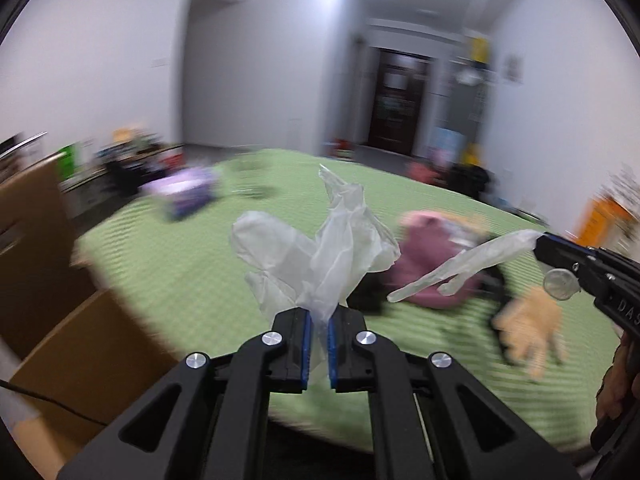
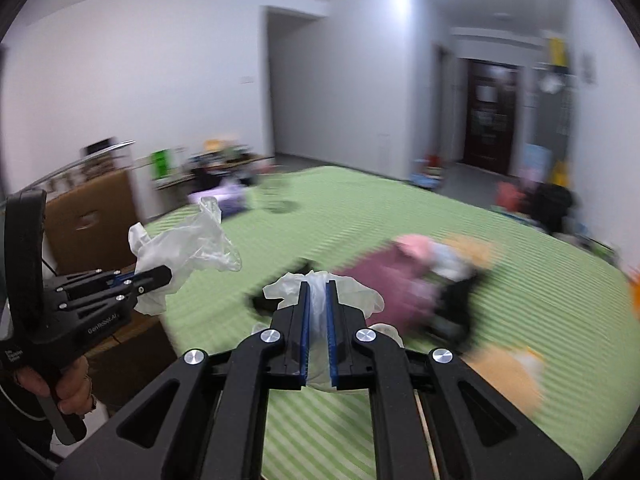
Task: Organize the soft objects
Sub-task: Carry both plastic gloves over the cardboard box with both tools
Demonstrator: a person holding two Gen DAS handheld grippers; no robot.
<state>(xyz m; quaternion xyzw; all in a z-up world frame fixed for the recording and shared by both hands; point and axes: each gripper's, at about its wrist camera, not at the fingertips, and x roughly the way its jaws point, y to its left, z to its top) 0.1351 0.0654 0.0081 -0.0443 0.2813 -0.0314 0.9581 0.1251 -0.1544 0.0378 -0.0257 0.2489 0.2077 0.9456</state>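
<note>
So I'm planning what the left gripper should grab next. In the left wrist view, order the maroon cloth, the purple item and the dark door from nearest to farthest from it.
From the left gripper, shut on a clear glove:
1. Maroon cloth, just ahead to the right on the green bed.
2. Purple item, farther back on the left of the bed.
3. Dark door, across the room, right of centre.

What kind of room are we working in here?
Probably a lived-in home room: a green striped cloth-covered table, a dark wooden door down a hallway, and cluttered household items along the walls.
</note>
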